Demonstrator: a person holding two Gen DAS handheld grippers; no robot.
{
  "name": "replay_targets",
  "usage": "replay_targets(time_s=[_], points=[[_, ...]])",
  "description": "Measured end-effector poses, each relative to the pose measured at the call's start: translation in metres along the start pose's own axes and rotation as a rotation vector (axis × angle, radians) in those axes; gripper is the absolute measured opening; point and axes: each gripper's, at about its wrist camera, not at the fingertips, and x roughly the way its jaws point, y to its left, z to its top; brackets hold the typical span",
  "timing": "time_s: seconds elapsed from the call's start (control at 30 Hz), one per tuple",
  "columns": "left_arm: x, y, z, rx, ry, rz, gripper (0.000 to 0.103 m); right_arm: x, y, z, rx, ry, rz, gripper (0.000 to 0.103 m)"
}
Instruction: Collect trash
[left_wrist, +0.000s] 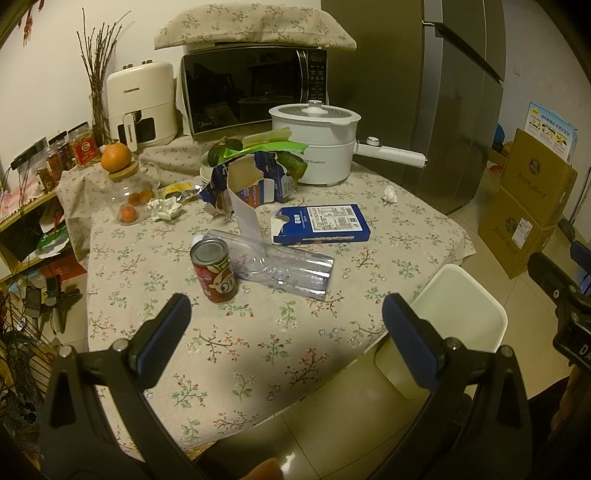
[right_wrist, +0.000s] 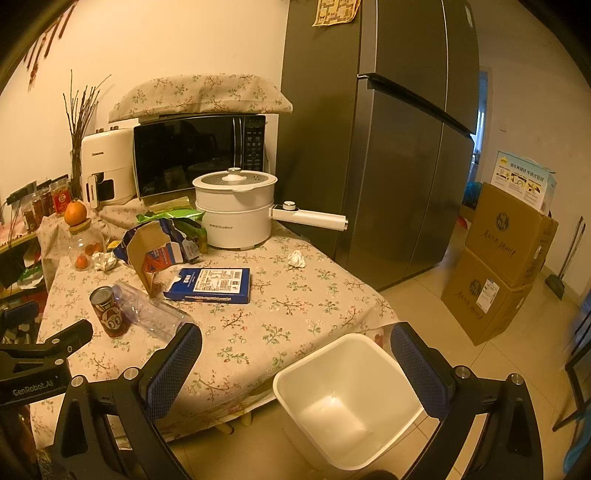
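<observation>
Both tools idle, nothing gripped. Left hand-held gripper (left_wrist: 286, 317): jaws spread wide, hovering above the near edge of the tabletop (left_wrist: 258, 354). Right hand-held gripper (right_wrist: 295, 354): jaws likewise spread, empty, held off the near right corner with the white bin (right_wrist: 347, 398) directly below and between its fingers. The bin stands on the floor, just beside that corner, and looks empty inside.

Nearest trash: red drink can (left_wrist: 214, 271), upright, toward the near left part of the tabletop. It sits ahead of the left tool and slightly left of its centreline; from the right wrist view it lies far to the left (right_wrist: 109, 312). Judgement: left arm is the nearer one for this pick.

Touching the can from behind: clear plastic bottle (left_wrist: 284, 267), lying on its side, long axis running from the can toward the right edge (a grasp across the axis would need the jaws turned, or an approach from the near side).

Further back, mid-tabletop: flat blue box (left_wrist: 321, 223), lying flat. Behind it a torn blue carton (left_wrist: 251, 184), open and tipped. Crumpled tissue (left_wrist: 164, 208) near the left edge, and a second wad (left_wrist: 389, 194) toward the far right, nearer the right arm.

Far edge: white electric pot (left_wrist: 317, 147), not trash.
</observation>
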Motion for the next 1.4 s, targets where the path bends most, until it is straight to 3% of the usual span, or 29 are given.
replay_targets(time_s=[0.67, 1.03, 1.27, 1.4], points=[[0.002, 0.011, -0.004, -0.003, 0.013, 0.02, 0.103, -0.001, 0.004, -0.001, -0.008, 0.01, 0.016, 0.103], [0.022, 0.018, 0.008, 0.021, 0.077, 0.098, 0.103, -0.01, 0.0, 0.035, -0.031, -0.002, 0.087, 0.103], [0.056, 0.04, 0.036, 0.053, 0.202, 0.121, 0.103, 0.021, 0.017, 0.076, -0.113, 0.092, 0.151, 0.103], [0.08, 0.057, 0.051, 0.014, 0.278, 0.122, 0.103, 0.059, 0.033, 0.092, -0.127, 0.211, 0.257, 0.103]])
